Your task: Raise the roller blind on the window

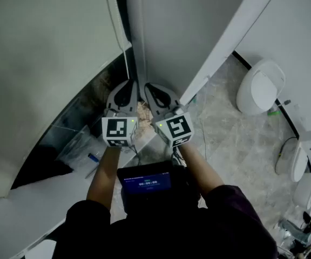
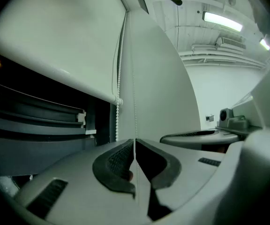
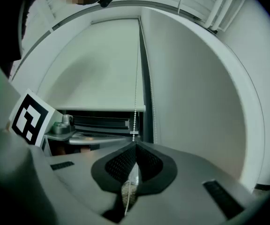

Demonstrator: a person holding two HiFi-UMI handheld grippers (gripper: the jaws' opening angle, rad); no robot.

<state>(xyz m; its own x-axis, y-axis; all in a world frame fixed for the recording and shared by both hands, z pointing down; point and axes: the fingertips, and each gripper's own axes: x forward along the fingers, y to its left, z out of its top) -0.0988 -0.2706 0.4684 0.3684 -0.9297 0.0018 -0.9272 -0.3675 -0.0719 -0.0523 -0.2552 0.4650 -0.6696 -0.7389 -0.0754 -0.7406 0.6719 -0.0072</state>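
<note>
The white roller blind hangs partway down the window, its bottom bar above the dark opening. Its bead chain drops along the blind's right edge in two strands. My left gripper and right gripper sit side by side just below the blind's corner. In the left gripper view the jaws are shut on the thin strand, with the other beaded strand free to the left. In the right gripper view the jaws are shut on the bead chain, which runs on down between the pads.
A white wall panel stands right of the chain. The dark window opening lies below the blind. A toilet and other white fixtures stand on the marble floor at right. A lit screen hangs at the person's chest.
</note>
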